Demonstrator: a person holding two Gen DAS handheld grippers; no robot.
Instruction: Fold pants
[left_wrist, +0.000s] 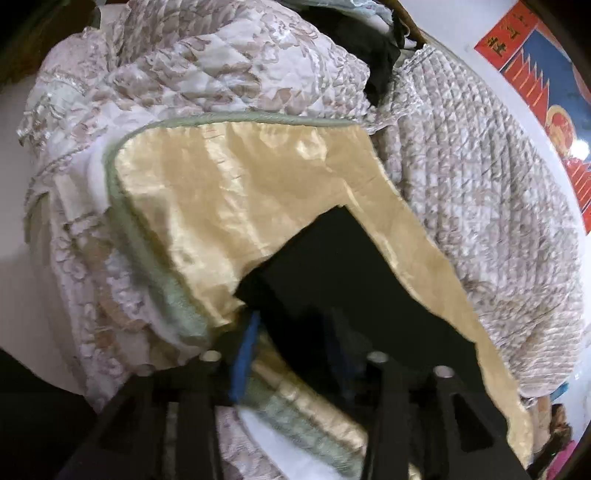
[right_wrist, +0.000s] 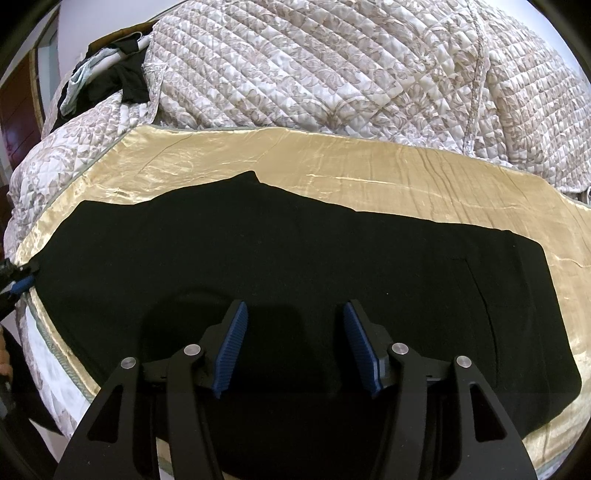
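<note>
Black pants (right_wrist: 295, 258) lie flat across a gold satin cloth (right_wrist: 369, 173) on the bed, waist end to the right. My right gripper (right_wrist: 293, 314) is open, its blue pads (right_wrist: 231, 350) spread just above the near edge of the pants, holding nothing. My left gripper (right_wrist: 20, 280) shows at the far left of the right wrist view, at the leg end of the pants. In the left wrist view the black leg end (left_wrist: 332, 277) drapes between and over the left gripper (left_wrist: 291, 332); one blue pad (left_wrist: 245, 354) shows and the other is hidden, the jaws appear closed on the fabric.
A quilted floral bedspread (right_wrist: 332, 74) covers the bed behind the gold cloth. A pile of dark and pale clothes (right_wrist: 107, 81) lies at the back left. A red and blue poster (left_wrist: 546, 92) hangs on the white wall.
</note>
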